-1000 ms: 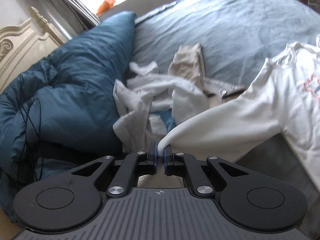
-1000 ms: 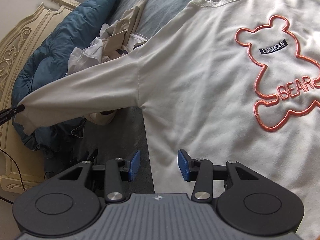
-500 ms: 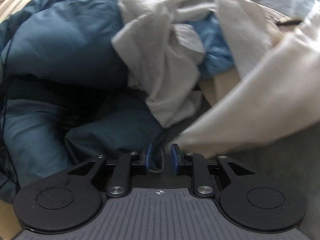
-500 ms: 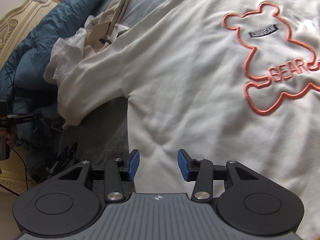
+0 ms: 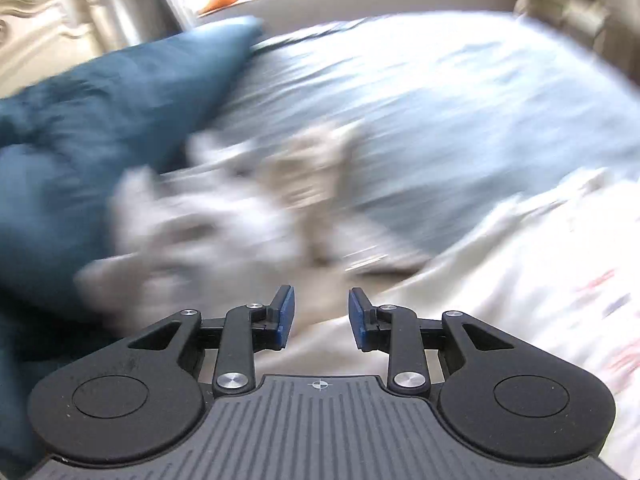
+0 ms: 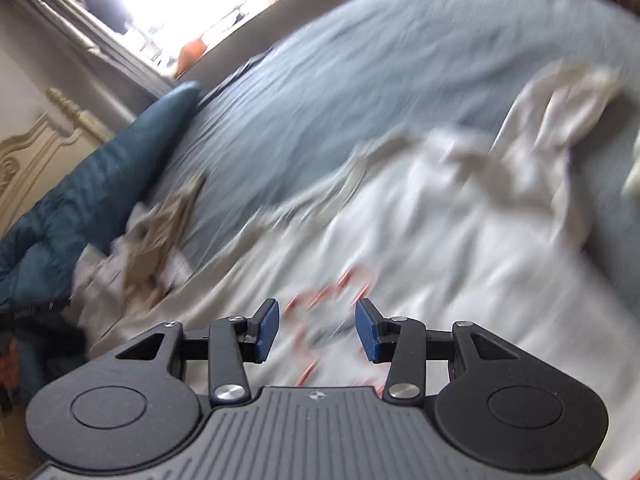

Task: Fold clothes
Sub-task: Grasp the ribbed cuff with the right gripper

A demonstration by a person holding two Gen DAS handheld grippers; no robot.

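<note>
Blue-sheeted bed (image 5: 420, 92), blurred. White sweatshirt (image 6: 420, 240) spread from 3 to 6 o'clock. Left gripper (image 5: 319, 318) opening, empty; right gripper (image 6: 317, 330) parted, empty. Best: pinch sleeve cuff, fold inward flat.

Sweatshirt (image 6: 440, 248) print too blurred to read

Two downward wrist views, shared bed (image 5: 400, 92)

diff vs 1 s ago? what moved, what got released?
The left gripper let go of the white sweatshirt sleeve; its jaws are opening, nothing between them. Both cameras swung up across the bed. The right gripper stayed open and empty; the clothes pile stayed put.
</note>
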